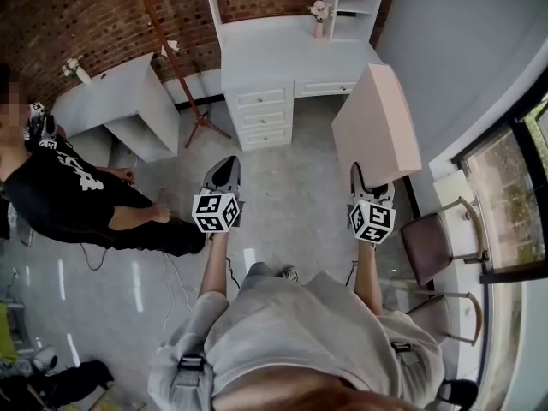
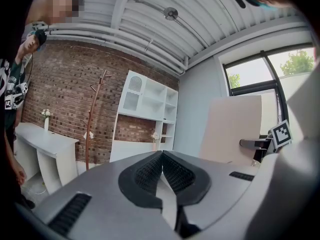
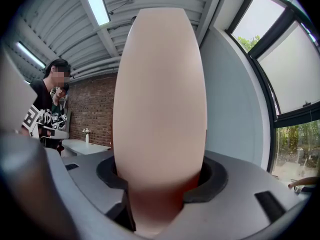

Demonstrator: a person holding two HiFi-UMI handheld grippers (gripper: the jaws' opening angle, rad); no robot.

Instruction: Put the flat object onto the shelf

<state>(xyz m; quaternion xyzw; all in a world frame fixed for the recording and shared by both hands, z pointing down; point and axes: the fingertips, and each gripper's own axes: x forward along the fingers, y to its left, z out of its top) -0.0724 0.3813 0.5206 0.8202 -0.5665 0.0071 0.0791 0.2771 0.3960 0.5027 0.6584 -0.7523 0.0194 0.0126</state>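
Observation:
A flat pale-pink board [image 1: 377,123] stands up from my right gripper [image 1: 370,178], whose jaws are shut on its lower edge. In the right gripper view the pink board [image 3: 160,99] fills the middle, clamped between the dark pads [image 3: 207,181]. My left gripper [image 1: 226,173] hovers to the left of the board with its tips touching and nothing between them; its ribbed pads [image 2: 175,174] meet in the left gripper view. The white desk with a shelf unit [image 1: 295,24] stands ahead against the brick wall; the same white shelf unit [image 2: 147,109] shows in the left gripper view, with the pink board [image 2: 232,129] to its right.
A person in a black shirt [image 1: 64,191] crouches at the left. A second white desk [image 1: 120,101] and a wooden coat stand [image 1: 175,67] are at the back left. A chair [image 1: 445,247] stands at the right by the window. A small vase [image 1: 319,14] sits on the desk.

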